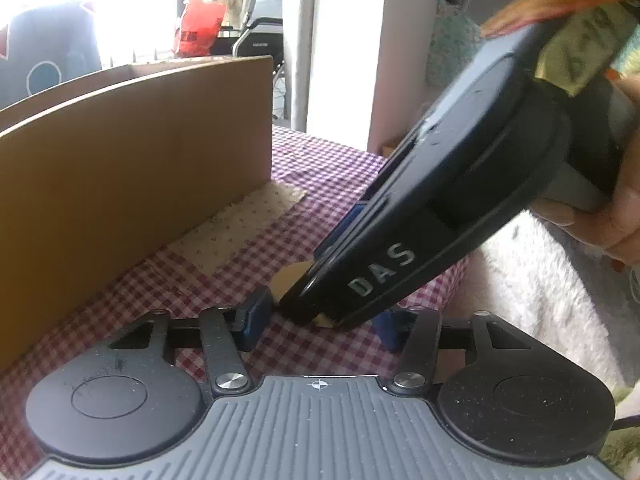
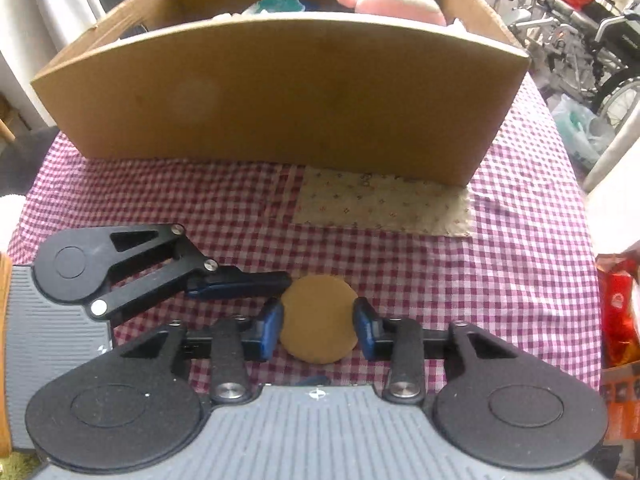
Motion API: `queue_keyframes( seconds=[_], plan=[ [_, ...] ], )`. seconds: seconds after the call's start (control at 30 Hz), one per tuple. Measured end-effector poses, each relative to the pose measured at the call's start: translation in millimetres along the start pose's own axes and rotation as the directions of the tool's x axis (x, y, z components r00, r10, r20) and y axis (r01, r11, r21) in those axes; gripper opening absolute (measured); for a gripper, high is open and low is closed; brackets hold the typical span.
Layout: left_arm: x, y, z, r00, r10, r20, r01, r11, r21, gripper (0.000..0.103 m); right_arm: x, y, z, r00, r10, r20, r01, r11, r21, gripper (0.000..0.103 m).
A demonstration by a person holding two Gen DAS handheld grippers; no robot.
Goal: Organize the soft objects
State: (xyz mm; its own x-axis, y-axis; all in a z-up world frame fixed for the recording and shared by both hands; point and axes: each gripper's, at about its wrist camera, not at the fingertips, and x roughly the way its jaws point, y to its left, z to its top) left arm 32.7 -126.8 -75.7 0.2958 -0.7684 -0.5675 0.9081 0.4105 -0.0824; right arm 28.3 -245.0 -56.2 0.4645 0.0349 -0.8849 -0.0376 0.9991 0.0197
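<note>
A tan round pad (image 2: 318,319) lies on the red-and-white checked tablecloth (image 2: 520,264); the far cardboard box (image 2: 280,100) is brown.

The worktop (image 2: 520,272) has a red and white checked cloth. A big cardboard box (image 2: 280,100) stands on it at the back. A small flowery cloth patch (image 2: 380,208) lies just before the box. A round tan disc (image 2: 318,320) lies flat near the front.

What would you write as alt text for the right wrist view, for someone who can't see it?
A hand-held claw closes its blue fingertips around a flat tan round pad lying on a red-and-white checked tablecloth. A second claw reaches in from the left, its tip at the pad's edge. Behind stands an open cardboard box with a pink plush toy inside.
</note>
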Motion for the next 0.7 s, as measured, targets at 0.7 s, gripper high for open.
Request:
queue_keyframes(
  seconds=[0.7],
  plan=[
    [4, 13, 15, 0.996, -0.084, -0.03, 0.078, 0.983, -0.168, 0.048, -28, -37, -17, 0.986, 0.106, 0.131, -0.135, 0.963, 0.235, 0.013]
  ],
)
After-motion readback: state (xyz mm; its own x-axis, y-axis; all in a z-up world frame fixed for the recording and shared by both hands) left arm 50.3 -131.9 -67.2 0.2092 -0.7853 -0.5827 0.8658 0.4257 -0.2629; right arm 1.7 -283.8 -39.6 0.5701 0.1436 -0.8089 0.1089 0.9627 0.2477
